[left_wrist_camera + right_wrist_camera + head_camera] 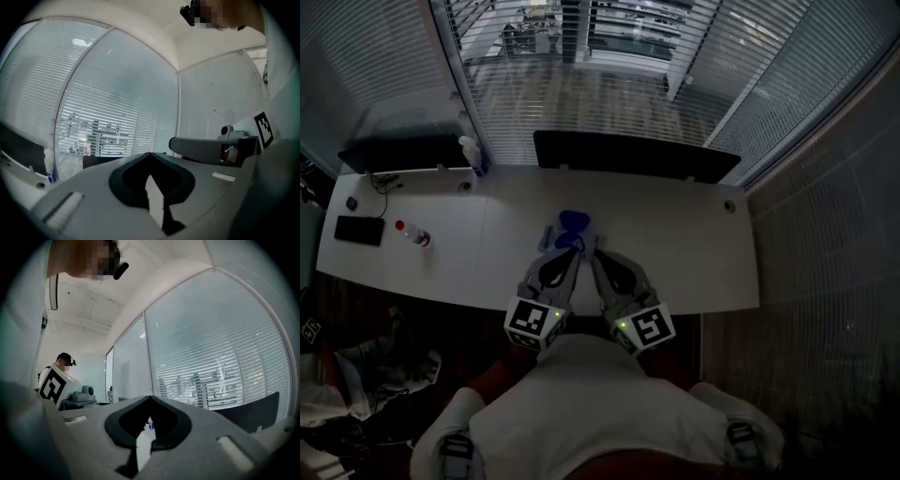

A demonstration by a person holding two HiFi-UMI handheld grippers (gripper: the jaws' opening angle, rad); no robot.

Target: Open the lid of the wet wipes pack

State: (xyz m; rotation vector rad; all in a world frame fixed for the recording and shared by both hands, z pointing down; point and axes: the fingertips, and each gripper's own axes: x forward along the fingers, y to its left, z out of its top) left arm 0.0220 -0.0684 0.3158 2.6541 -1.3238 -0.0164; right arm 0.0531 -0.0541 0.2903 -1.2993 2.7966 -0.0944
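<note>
Wet wipes pack (pixel 573 223): blue, on white table (pixel 694 244), just ahead of both tips; lid too small to see. Left gripper (pixel 554 246) & right gripper (pixel 589 247): jaws pressed together, empty. Imo: pin pack w/ one, spread other, catch lid tab, lift slow.

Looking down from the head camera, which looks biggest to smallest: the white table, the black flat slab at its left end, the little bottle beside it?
white table, by far
black slab
little bottle, only slightly smaller than the slab
</note>
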